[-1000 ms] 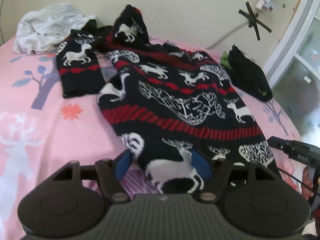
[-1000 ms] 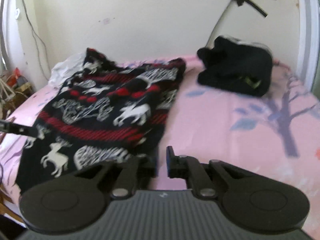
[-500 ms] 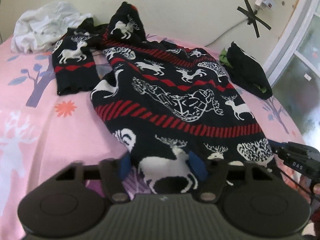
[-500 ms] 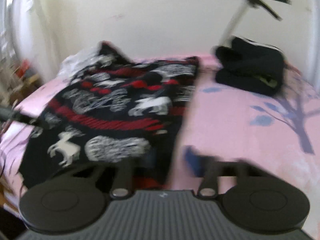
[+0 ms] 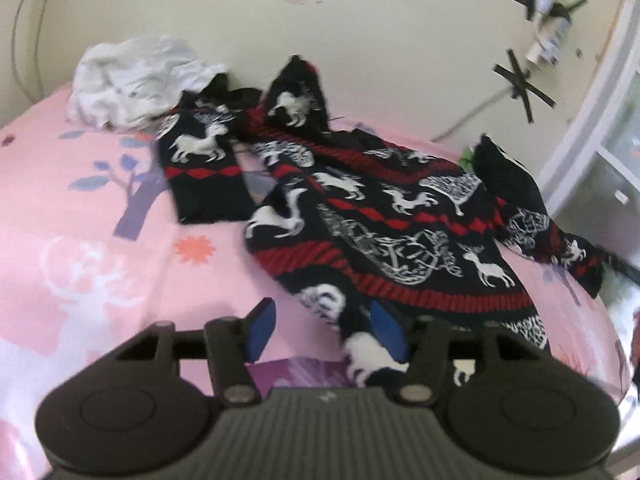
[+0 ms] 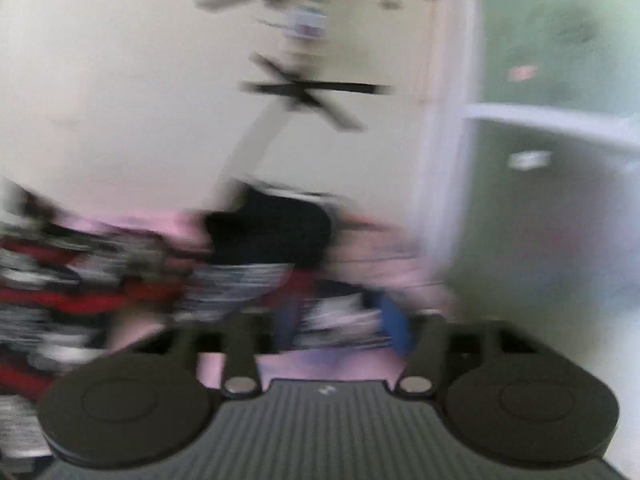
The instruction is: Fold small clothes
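Blue-padded fingers [image 5: 260, 330] of the left gripper [image 5: 324, 330] stand apart and are opening; the sweater's [image 5: 400, 216] near hem lies against the right-hand pad only, with pink sheet showing across the rest of the gap, so nothing is clamped. A second ago that same hem filled the gap between both pads. The right gripper [image 6: 340, 326] is also opening, its fingers apart; its view is badly smeared, and blurred patterned cloth lies in the gap, but whether it touches a pad I cannot tell. Half a second ago those fingers were nearly together at the sweater's edge. The sweater's far right side, spread flat before, now lies folded and bunched into a trailing flap near the bed's right edge, and the body is narrower.

The black, red and white reindeer sweater sprawls across the middle of a bed with a pink sheet [image 5: 80, 240] printed with trees and deer. Behind it stands a cream wall [image 5: 360, 32] with a cable fixed by two black tape crosses [image 5: 522, 84]; a window frame [image 5: 592, 128] stands at the right.

Counted: one sweater, one crumpled white garment [image 5: 132, 80] at the far left, one dark garment [image 6: 272, 228] at the far right, two grippers
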Available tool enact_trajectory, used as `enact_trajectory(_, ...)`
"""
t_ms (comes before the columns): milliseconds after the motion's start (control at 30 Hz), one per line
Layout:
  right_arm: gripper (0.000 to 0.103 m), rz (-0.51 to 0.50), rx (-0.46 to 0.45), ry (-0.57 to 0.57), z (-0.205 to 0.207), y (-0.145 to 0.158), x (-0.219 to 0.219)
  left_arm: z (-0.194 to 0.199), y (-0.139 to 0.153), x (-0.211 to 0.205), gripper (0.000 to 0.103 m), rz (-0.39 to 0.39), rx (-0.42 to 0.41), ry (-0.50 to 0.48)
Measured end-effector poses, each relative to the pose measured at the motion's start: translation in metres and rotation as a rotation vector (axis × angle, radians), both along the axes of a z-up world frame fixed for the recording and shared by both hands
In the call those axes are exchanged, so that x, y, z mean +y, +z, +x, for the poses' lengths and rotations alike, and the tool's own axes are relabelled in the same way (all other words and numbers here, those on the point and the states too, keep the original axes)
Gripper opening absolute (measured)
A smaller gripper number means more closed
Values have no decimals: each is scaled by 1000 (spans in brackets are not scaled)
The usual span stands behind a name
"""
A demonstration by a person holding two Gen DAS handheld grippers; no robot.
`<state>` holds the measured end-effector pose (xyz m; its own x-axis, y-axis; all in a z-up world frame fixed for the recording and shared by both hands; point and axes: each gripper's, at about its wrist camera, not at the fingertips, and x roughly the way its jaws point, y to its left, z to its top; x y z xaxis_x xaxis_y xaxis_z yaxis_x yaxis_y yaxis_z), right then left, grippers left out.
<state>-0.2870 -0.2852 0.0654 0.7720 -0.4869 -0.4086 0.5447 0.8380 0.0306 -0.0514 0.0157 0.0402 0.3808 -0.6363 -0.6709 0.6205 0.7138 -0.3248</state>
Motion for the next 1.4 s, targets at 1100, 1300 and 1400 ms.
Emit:
enact_trajectory(1100,5,497,-25,423,105,-39,38,52,-2,-72,94,-164,152,-79)
enact_trajectory(1300,5,476,-17,456,112,-36,44,49,1,-136,28,-112,105,-200)
enact_trajectory(1400,5,505,-15,527,111,-28,48,46,-3,-141,6,-47,126,-223)
